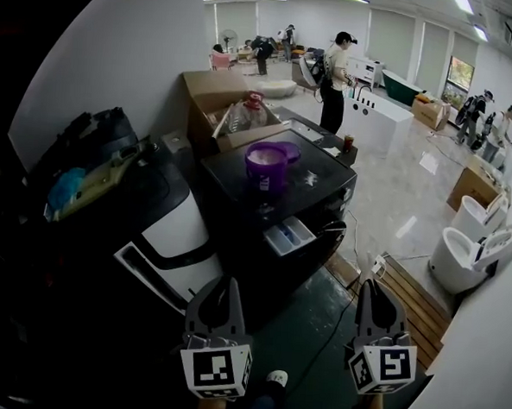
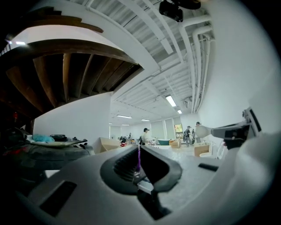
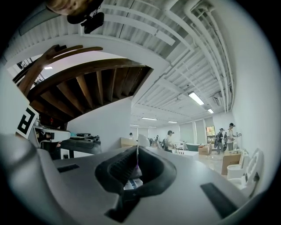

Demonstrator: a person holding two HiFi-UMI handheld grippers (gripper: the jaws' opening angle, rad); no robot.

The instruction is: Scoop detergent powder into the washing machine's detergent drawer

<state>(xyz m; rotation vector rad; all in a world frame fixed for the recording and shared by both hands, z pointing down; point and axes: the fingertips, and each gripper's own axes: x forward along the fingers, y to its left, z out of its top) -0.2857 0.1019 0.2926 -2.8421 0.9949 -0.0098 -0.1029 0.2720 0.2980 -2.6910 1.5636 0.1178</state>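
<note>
Black and boxy, the washing machine [image 1: 322, 190] stands in the middle of the floor, its front facing near-right. Just to its left is a rounded appliance [image 1: 164, 224] with a white body and a dark top that carries a jumble of things, one of them teal. Behind the washing machine sits an open cardboard box [image 1: 213, 91], and two white toilets [image 1: 465, 251] stand well apart at the right, beyond a low wooden platform [image 1: 419, 297]. On top of the washing machine sits a purple detergent tub [image 1: 267, 165], open, with pale contents showing. Below it, the detergent drawer [image 1: 288, 238] is pulled out of the front panel, its pale compartments exposed. Near the bottom of the head view both sets of tongs hang over the green floor, well short of the machine. The left tongs [image 1: 225, 286] [image 2: 138, 151] are pressed together with nothing between them. The right tongs [image 1: 373, 291] [image 3: 137, 154] are pressed together too, likewise empty. Several people stand far off in the room.
</note>
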